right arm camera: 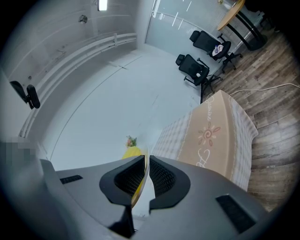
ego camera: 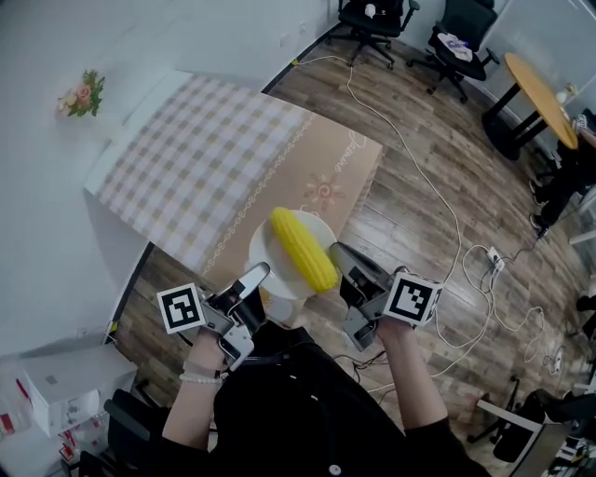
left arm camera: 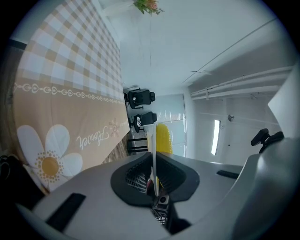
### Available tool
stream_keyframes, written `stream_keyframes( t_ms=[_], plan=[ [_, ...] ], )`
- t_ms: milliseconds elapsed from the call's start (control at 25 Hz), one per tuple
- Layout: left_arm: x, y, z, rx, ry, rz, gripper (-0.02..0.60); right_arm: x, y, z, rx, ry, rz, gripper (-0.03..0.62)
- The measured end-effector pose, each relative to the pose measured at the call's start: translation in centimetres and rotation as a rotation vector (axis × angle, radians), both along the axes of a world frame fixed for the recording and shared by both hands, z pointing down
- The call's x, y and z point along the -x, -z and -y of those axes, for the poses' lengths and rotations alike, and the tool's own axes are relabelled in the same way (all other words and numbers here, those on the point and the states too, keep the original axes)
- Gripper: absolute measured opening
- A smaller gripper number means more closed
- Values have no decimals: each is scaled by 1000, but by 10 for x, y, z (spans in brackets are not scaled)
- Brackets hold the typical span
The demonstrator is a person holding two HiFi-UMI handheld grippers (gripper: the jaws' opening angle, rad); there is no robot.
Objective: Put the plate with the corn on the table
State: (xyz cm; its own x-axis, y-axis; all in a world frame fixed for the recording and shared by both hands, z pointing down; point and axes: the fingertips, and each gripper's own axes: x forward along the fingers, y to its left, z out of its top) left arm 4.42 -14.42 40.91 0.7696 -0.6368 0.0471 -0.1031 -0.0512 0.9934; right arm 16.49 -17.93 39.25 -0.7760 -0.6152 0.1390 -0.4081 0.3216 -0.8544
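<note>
— Where is the plate [ego camera: 267,252]?

— In the air in front of the person, held by its rim on two opposite sides. From the head view it overlaps the near end of the table [ego camera: 186,177]; it is not set down there.

— And the corn [ego camera: 304,250]?

— One yellow cob lies across the plate, slanting from the far left to the near right, and its near end reaches past the rim by the right gripper [ego camera: 340,256].

— What are the tools doing?

— The left gripper [ego camera: 253,277] is clamped on the plate's left rim. Its own view shows the white edge standing thin and upright between the two dark pads, with the cob beyond. The right gripper is clamped on the right rim the same way: the jaws are nearly together with the plate's edge pinched in the narrow slot, and a bit of yellow shows behind.

— What covers the table?

— A cloth [ego camera: 321,191], beige with a flower print on the near end and pale checks further along.

— Anything around it?

— A small bunch of flowers [ego camera: 84,93] on the white wall past the table's far end. To the right, a wooden floor [ego camera: 438,140] with a white cable [ego camera: 410,149] trailing across it, black office chairs [ego camera: 377,19] at the far side, and a round table [ego camera: 540,93] at the right edge.
</note>
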Motion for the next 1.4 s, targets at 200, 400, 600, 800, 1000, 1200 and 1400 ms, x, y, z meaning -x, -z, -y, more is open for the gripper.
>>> stream_keyframes(
  t_ms=[200,400,600,800,1000,1200,1400],
  plan=[
    [6,-7,-1,-7,-11,10,29,5,-5,-3,5,-8,-3,63],
    [8,-12,11,-6,-33,16,29,6,-15,6,27,-27,-8,61],
    [13,-19,25,1,-60,31,30,11,-22,16,42,-54,4,60],
    [20,-27,39,7,-95,49,30,17,-31,27,57,-73,8,60],
    [26,-39,58,11,-126,55,29,24,-43,43,68,-85,-5,60],
    [33,-59,74,39,-161,72,28,30,-63,54,111,-105,-25,58],
    [50,-79,98,64,-205,97,25,47,-79,72,132,-120,-37,58]
  ],
)
